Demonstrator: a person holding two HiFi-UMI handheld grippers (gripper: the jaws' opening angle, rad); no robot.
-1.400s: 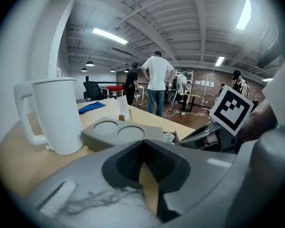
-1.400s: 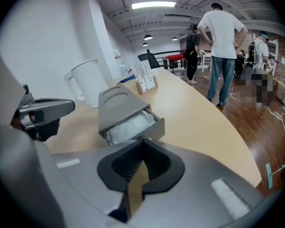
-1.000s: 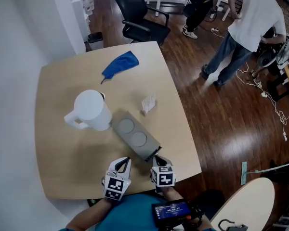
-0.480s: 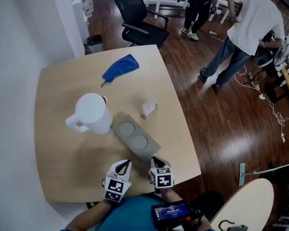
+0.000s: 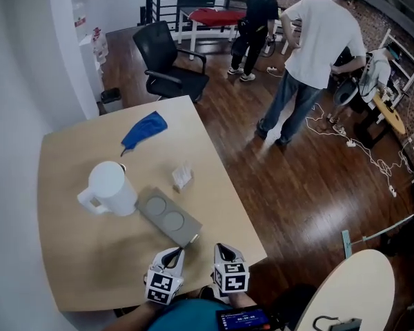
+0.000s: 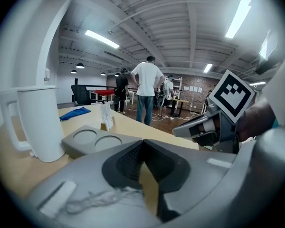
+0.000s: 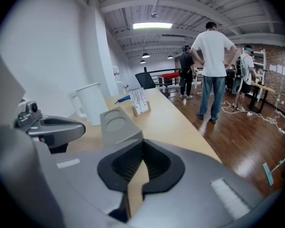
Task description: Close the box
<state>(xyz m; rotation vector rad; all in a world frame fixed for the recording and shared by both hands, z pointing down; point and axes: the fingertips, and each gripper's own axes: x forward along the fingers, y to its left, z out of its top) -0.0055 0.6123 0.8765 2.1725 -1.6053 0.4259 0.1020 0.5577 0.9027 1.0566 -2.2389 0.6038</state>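
Note:
The grey box (image 5: pixel 168 217) with two round recesses in its lid lies on the wooden table (image 5: pixel 76 254), its near end looking flush and shut. Both grippers hover at the table's front edge, short of the box and not touching it. My left gripper (image 5: pixel 172 256) is shut on nothing, and so is my right gripper (image 5: pixel 224 252). In the left gripper view the box (image 6: pixel 99 139) lies ahead of the shut left gripper (image 6: pixel 142 144). From the right gripper view the box (image 7: pixel 118 124) sits beyond the shut right gripper (image 7: pixel 142 144).
A white pitcher (image 5: pixel 109 188) stands just left of the box. A small card holder (image 5: pixel 182 177) and a blue cloth (image 5: pixel 143 129) lie farther back. People (image 5: pixel 310 54) stand on the wooden floor beyond the table, near a black chair (image 5: pixel 167 64).
The box's near end, earlier pulled open with white stuff showing, now looks shut. Both grippers have drawn back from the box toward the table's front edge.

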